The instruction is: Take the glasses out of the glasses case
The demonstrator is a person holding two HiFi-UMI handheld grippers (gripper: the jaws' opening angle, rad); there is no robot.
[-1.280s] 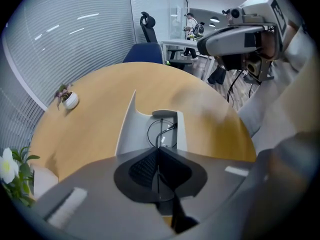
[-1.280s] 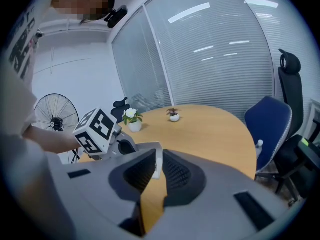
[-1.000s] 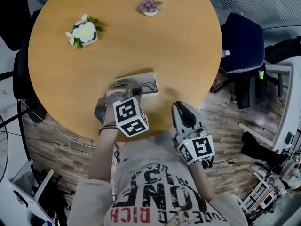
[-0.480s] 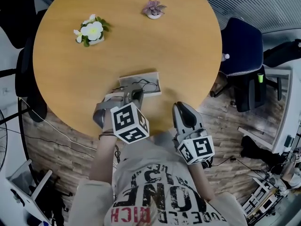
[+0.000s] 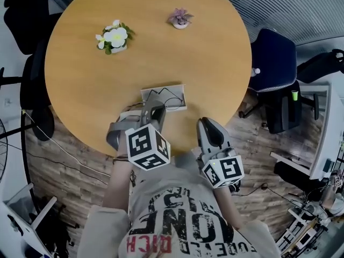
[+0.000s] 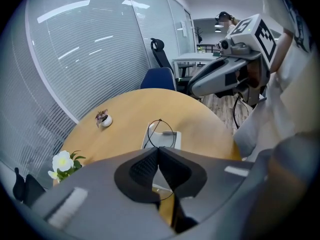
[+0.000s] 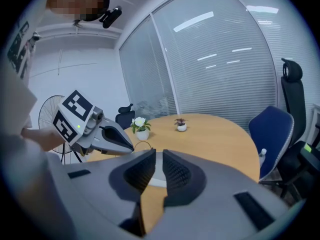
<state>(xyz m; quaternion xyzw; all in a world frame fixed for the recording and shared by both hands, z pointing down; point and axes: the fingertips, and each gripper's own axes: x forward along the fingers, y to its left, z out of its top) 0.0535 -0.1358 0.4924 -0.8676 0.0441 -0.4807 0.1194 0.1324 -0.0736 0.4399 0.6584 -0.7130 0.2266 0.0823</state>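
- The glasses (image 6: 160, 120), a thin dark wire frame, are pinched in the left gripper (image 6: 158, 150), with one wire loop standing up past the jaw tips and more wire trailing back under the pads.
- Those left jaws are closed right down on the wire, and nothing else is caught between them.
- Directly behind that loop lies the open glasses case (image 6: 176, 139), pale and shallow; I can't tell whether the far end of the frame is out over the case wall yet.
- From the head view the case sits on the round wooden table (image 5: 161, 47) at about 6 o'clock, close to the near edge.
- The right gripper (image 7: 159, 153) hangs off the table edge at 4 o'clock from the case, with its jaws a narrow slit apart and empty.
- I judge this to be the lift-out, and it wants a straight rise so the wire clears the wall without snagging, on a light pinch so the frame doesn't bend.
- If the case starts to come up with the frame, the free right gripper looks well placed to pin it down.
- Further out there's a white flower pot (image 5: 114, 36) at 10 o'clock, a small purple plant (image 5: 181, 18) at 1 o'clock, and a blue chair (image 5: 274, 55) beyond the rim at 3 o'clock.
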